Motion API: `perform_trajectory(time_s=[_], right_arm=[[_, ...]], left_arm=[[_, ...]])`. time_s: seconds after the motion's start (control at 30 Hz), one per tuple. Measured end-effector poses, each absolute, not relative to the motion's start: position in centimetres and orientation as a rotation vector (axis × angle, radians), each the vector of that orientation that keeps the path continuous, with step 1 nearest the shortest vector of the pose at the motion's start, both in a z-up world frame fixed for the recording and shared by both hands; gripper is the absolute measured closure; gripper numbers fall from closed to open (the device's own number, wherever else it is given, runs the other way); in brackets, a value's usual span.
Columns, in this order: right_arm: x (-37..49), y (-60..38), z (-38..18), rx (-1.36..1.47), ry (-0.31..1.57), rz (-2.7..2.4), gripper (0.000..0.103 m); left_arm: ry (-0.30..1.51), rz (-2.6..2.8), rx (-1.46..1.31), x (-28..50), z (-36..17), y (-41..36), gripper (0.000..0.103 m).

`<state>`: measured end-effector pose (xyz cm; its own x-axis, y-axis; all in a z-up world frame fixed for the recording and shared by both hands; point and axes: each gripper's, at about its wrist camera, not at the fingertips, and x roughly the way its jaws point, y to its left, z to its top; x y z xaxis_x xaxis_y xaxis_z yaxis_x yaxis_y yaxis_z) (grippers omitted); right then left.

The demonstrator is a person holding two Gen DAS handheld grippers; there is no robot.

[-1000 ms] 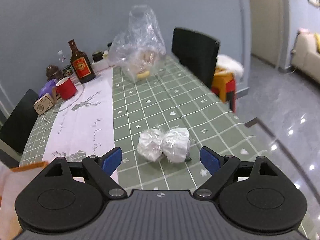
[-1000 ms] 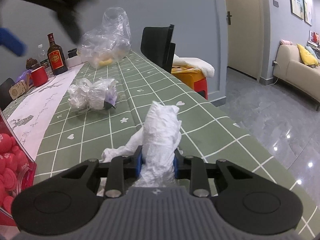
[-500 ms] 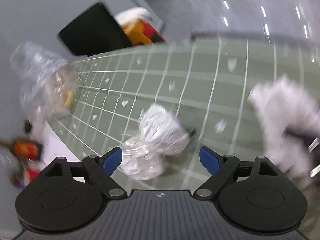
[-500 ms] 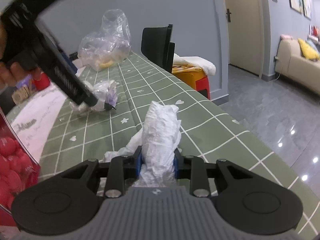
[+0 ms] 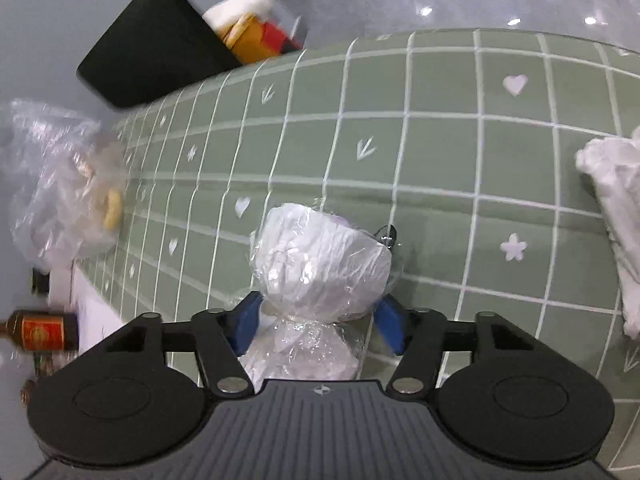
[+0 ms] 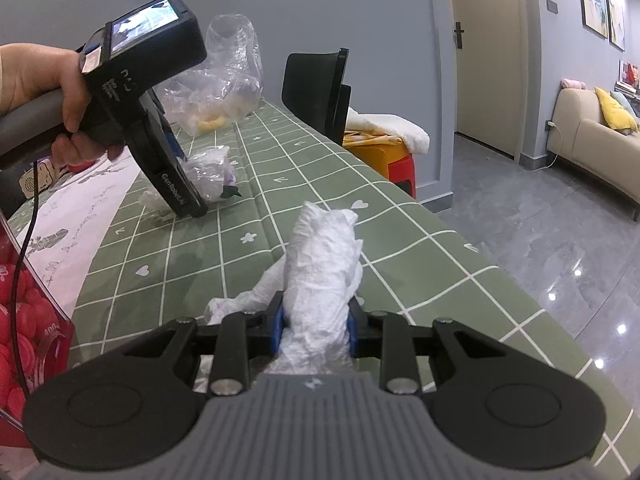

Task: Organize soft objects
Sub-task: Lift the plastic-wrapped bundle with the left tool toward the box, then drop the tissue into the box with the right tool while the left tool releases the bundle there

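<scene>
Nearest us, the right gripper [image 6: 316,326] has its fingers clenched on a crumpled white plastic bag [image 6: 324,264], whose far end sticks out above the green checked table [image 6: 420,264]. Farther off, left of centre, the left gripper [image 5: 318,322] tilts down over a clear-wrapped white bundle [image 5: 320,264] lying on the table. Its fingers have just been closing, and the bundle sits between the blue pads; we cannot tell whether they press it yet. At the far end we note a big clear bag [image 6: 224,80] and a black chair [image 6: 316,88].
</scene>
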<state>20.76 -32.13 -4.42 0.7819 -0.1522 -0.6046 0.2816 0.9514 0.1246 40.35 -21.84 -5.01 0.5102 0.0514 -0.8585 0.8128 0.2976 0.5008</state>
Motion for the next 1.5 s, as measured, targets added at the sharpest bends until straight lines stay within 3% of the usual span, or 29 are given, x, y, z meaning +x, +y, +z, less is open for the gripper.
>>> perform_trajectory(time_s=[0.07,0.33,0.6,0.8,1.1,1.5], right_arm=[[20.7,-32.1,-4.4,0.212,0.632,-0.237,0.075],[20.7,-32.0,-4.3,0.202,0.633,-0.238,0.076],[19.8,-32.1,-3.9,0.206,0.62,-0.249,0.081],[15.0,-30.7,2.3,0.209,0.474,-0.237,0.082],[10.9,-25.3,10.9,0.301,0.308,0.035,0.082],[17.9,-11.6,12.5,0.24,0.422,0.425,0.082]], left_arm=[[0.983,-0.521,1.076,41.0,-4.2,-21.7,0.045],[0.954,-0.398,0.718,37.0,6.0,-18.1,0.045],[0.731,-0.462,0.604,25.1,17.1,-15.5,0.045],[0.565,-0.49,0.47,16.8,23.4,-10.8,0.045],[0.427,-0.44,0.238,9.8,25.3,1.4,0.044],[0.467,-0.272,0.136,9.5,18.0,12.2,0.045]])
